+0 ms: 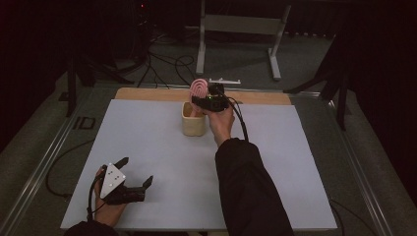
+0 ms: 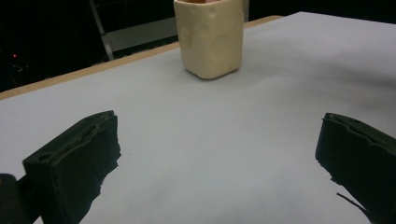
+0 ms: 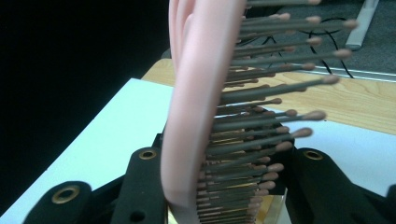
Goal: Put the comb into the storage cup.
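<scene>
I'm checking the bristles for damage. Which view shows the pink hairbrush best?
The right gripper view: the hairbrush is close, bristles distinct. The high view shows it small above the cup; the left gripper view shows a pink sliver.

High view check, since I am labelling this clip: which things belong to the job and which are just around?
In the job: pink hairbrush, right gripper clamping it, cream cup.

Just around: left gripper, idle and open; metal stand; floor cables.
</scene>
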Motion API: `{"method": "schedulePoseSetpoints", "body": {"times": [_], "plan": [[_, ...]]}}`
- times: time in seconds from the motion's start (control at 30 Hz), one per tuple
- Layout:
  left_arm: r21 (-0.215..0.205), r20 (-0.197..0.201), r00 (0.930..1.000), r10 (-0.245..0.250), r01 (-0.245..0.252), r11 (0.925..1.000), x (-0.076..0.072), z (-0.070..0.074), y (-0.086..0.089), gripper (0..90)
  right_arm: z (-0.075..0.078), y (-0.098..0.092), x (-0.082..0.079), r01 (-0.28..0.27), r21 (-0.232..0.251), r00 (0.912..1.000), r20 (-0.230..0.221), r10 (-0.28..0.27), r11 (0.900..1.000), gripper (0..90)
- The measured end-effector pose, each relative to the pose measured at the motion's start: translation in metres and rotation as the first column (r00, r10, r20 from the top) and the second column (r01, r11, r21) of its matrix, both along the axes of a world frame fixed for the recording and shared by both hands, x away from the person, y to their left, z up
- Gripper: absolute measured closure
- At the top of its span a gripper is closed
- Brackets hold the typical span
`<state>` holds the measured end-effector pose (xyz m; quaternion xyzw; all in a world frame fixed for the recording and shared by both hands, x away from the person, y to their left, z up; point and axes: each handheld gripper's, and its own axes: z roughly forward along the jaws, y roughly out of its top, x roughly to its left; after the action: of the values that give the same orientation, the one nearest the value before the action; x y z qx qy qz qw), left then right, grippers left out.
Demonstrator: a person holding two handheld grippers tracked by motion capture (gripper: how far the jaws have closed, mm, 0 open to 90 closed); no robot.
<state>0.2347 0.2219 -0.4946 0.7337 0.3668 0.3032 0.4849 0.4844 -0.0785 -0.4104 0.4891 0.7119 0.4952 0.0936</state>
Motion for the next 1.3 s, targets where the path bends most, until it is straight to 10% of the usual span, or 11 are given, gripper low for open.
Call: {"method": "schedulePoseSetpoints", "body": {"times": [1.3], "plan": [[0.0,-0.001,1.0,-0.002,0.002,1.0,-0.0001,-0.0001,-0.0004,0.0,-0.0078,0.0008,0.0042,0.026,0.022,0.9995,-0.017,-0.026,0.999,61.3]]}}
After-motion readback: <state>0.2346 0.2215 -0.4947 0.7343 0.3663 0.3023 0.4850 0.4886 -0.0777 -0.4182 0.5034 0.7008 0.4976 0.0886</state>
